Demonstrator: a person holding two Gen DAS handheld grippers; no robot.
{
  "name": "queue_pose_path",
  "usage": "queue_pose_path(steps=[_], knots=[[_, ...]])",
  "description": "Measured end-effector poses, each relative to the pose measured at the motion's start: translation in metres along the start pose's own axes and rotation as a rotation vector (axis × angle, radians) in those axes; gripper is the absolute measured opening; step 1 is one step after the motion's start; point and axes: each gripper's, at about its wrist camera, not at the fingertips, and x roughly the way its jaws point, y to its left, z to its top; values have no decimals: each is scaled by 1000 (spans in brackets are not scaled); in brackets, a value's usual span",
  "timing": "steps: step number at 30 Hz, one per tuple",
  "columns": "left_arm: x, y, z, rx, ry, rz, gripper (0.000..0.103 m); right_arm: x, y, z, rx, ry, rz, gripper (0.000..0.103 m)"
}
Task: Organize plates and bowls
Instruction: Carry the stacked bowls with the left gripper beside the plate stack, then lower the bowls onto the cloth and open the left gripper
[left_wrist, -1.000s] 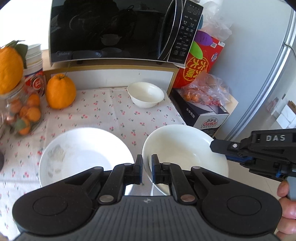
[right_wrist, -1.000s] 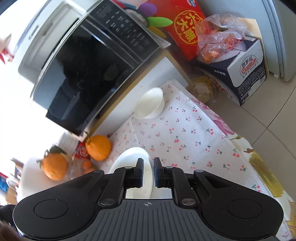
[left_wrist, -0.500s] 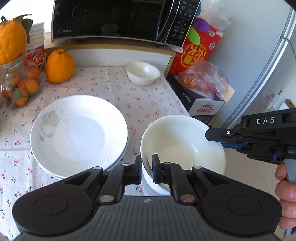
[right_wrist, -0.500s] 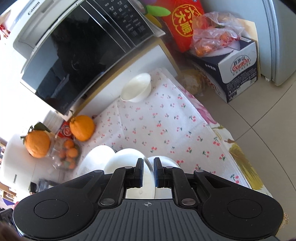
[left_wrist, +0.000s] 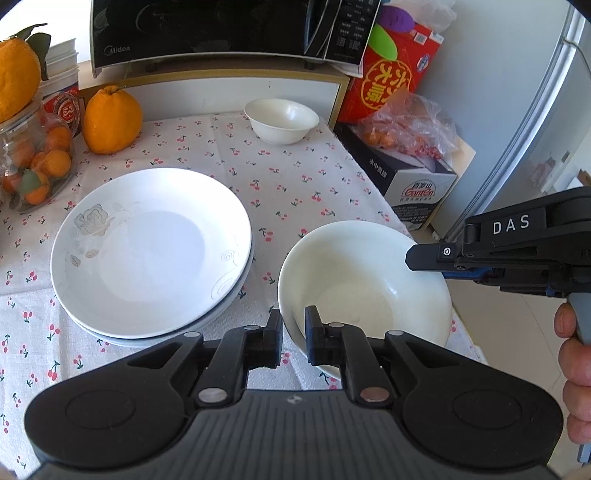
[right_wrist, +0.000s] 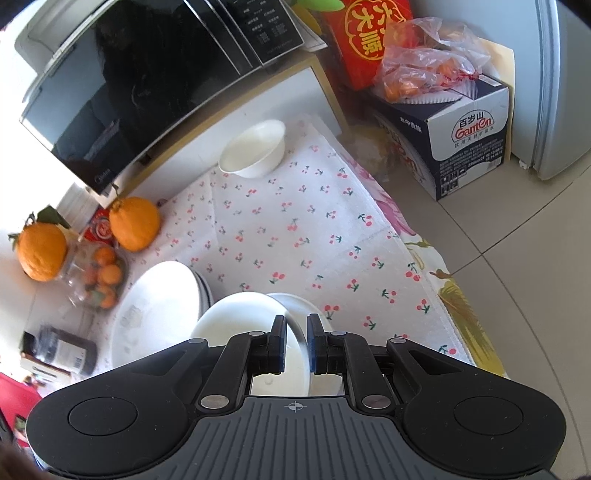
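A large white bowl (left_wrist: 364, 284) stands at the front right of the cherry-print tablecloth (left_wrist: 288, 177). My left gripper (left_wrist: 293, 332) is shut on its near rim. My right gripper (right_wrist: 295, 341) is shut on its right rim, and it also shows in the left wrist view (left_wrist: 424, 258). The bowl shows in the right wrist view (right_wrist: 240, 317) with a second white bowl (right_wrist: 314, 314) under it. A stack of white plates (left_wrist: 151, 251) lies left of the bowl. A small white bowl (left_wrist: 281, 120) stands at the back of the cloth.
A black microwave (left_wrist: 229, 29) stands on a shelf behind the cloth. A large orange (left_wrist: 110, 118) and a jar of small oranges (left_wrist: 33, 162) are at the back left. A carton (left_wrist: 410, 177) with a bag of fruit and a fridge (left_wrist: 535, 110) stand at the right.
Both grippers have pulled back and up from the table with the large bowl held between them. The plate stack and the small bowl have stayed in place.
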Motion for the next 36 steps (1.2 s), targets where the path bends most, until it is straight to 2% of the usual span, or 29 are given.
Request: queue_pose_path(steps=[12,14,18,22,24,27,32,36], knots=[[12,-4,-4,8,14,12,12,12,-2,-2,-47,16,-51,12],[13,-5,-5,15,12,17,12,13,-3,-2,-49,13,-59,15],[13,-5,-5,17,13,8,25,13,-8,-1,-29,17,-58,16],[14,-5,-4,19,19,2,27,13,-13,1,-1,24,-48,22],[14,-5,-4,16,22,-1,33,13,-14,1,8,25,-48,24],[12,-4,-3,10,20,-10,44,11,-16,2,19,21,-40,34],[4,-2,-2,19,7,-20,53,6,-20,3,24,7,-20,47],[-3,2,-4,16,1,-21,59,-2,-25,5,29,-7,6,52]])
